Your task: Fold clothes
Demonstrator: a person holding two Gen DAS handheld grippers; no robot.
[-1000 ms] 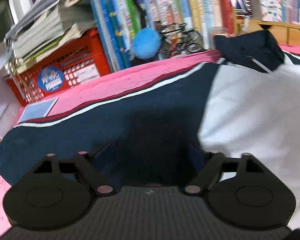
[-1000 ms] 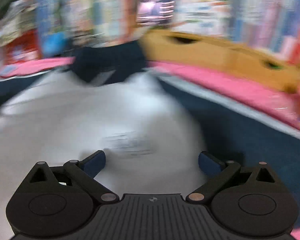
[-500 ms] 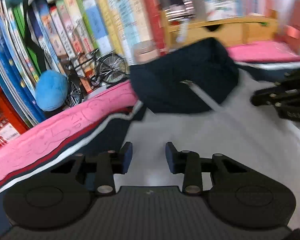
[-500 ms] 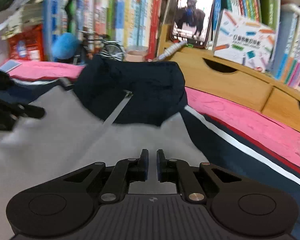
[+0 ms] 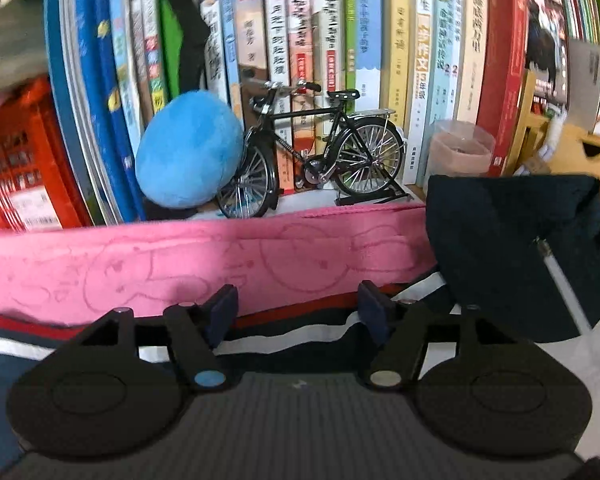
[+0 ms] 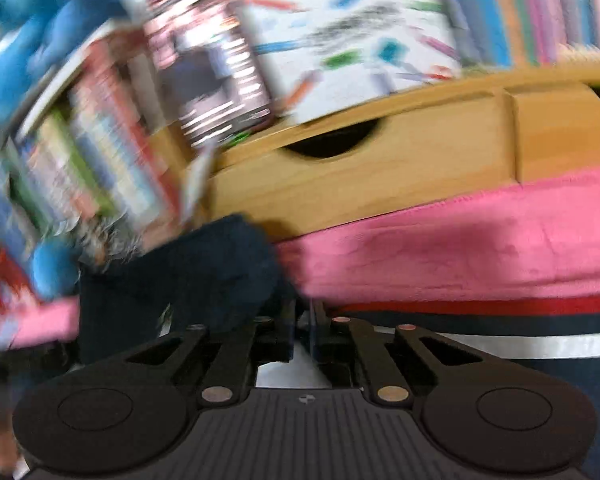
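Left claw (image 5: 298, 308) is opening, with nothing between its fingers; the jacket (image 5: 512, 256) lies just below it on the pink blanket (image 5: 180, 272). Right claw (image 6: 302, 330) is clenched, maybe pinching cloth; I cannot tell. Jacket looks soft and floppy, so grab its edge.

Ahead of the pink blanket (image 5: 180, 264), the model bicycle (image 5: 316, 152), blue plush (image 5: 188, 156) and books (image 5: 340, 32) block passage; the blanket's surface lies open.
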